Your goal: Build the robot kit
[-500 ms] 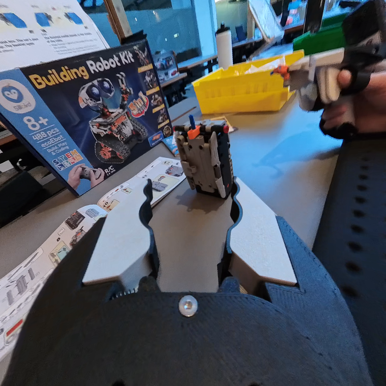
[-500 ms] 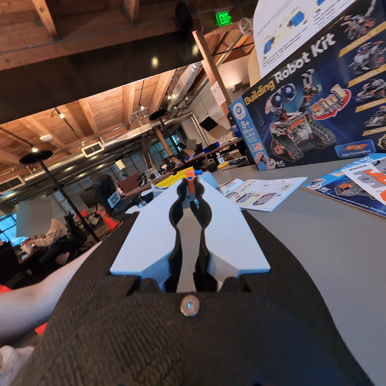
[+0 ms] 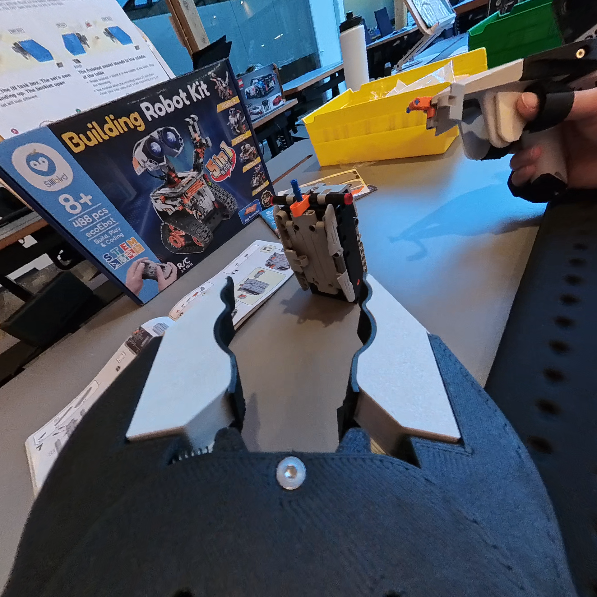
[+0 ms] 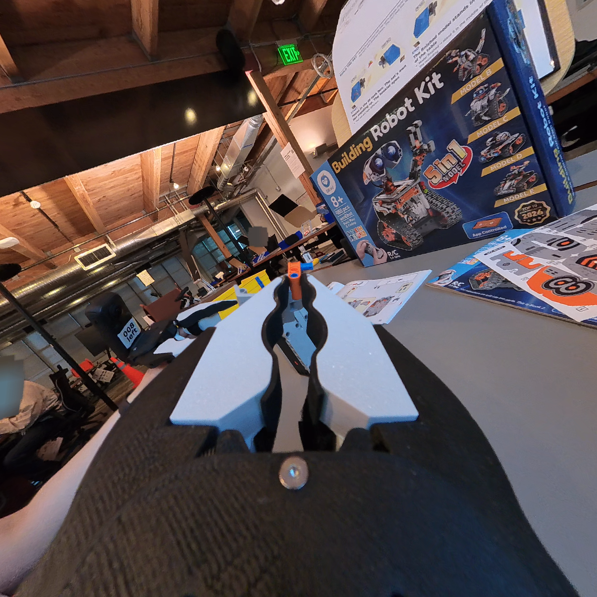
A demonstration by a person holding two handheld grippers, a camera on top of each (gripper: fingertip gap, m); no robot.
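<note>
A grey and black brick assembly (image 3: 323,242) stands upright on the grey table (image 3: 436,258), with an orange piece and a blue pin on top. My left gripper (image 3: 295,289) is open and empty. Its right fingertip is just short of the assembly's base. My right gripper (image 4: 294,286) is shut on a small orange connector with a blue pin (image 4: 294,277). In the left wrist view it (image 3: 434,111) hangs in the air to the upper right of the assembly, with the connector (image 3: 420,106) at its tip. The assembly (image 4: 294,329) shows through the right gripper's finger gap.
A robot kit box (image 3: 145,181) leans behind an open instruction booklet (image 3: 255,284). A yellow bin (image 3: 371,129) stands at the far right, with a green bin (image 3: 517,35) and a white bottle (image 3: 353,55) behind it. A sticker sheet (image 4: 533,274) lies on another booklet. About 20 centimeters separates my left fingertips from my right.
My right gripper has shifted a little towards the assembly with the orange connector, and the assembly now shows through its finger gap. My left gripper has hardly moved.
</note>
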